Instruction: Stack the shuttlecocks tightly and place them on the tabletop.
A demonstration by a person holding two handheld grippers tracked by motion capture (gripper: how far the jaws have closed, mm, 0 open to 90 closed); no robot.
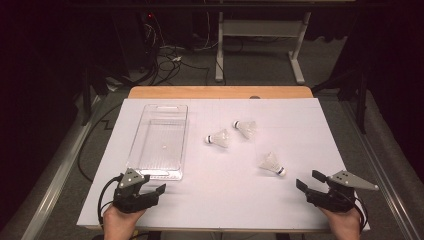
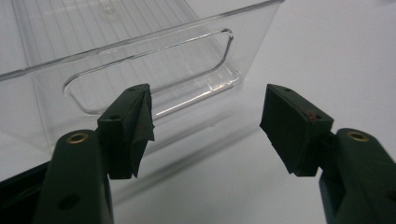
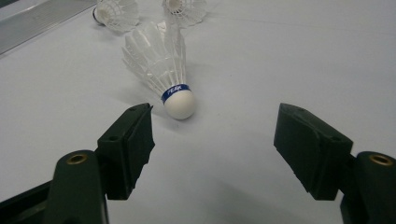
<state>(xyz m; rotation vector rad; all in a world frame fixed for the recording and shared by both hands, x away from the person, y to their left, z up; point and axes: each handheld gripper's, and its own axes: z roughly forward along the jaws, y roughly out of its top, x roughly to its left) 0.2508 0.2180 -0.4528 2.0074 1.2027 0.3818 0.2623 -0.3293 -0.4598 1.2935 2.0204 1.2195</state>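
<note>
A: Where do the 2 grippers sit?

B: Both at the near edge of the white table point(image 1: 300, 125). The left gripper point(image 1: 156, 190) is just short of the near end of the clear bin point(image 1: 150, 172), jaws spread wide with nothing between them. The right gripper point(image 1: 308, 181) is at the near right, jaws also spread wide and empty.

A: And the shuttlecocks?

B: 3 lie on their sides on the table, right of the bin. The nearest shuttlecock point(image 1: 272, 163) lies just ahead of the right gripper, cork toward it, apart from both jaws. The middle shuttlecock point(image 1: 218, 138) and the far shuttlecock point(image 1: 245, 128) lie close together farther back.

A: What is hard to read?

B: In the right gripper view the nearest shuttlecock point(image 3: 161, 65) is sharp, with a blue band by its white cork; the lettering on it is too small for me to be sure of. The 2 behind it are cut off by the top edge. In the left gripper view the bin point(image 2: 140, 51) runs off the frame at top and left, so you get its end wall with the handle slot. Its clear walls blur into the table in the high view. The person's hands are cut at the bottom edge there.
</note>
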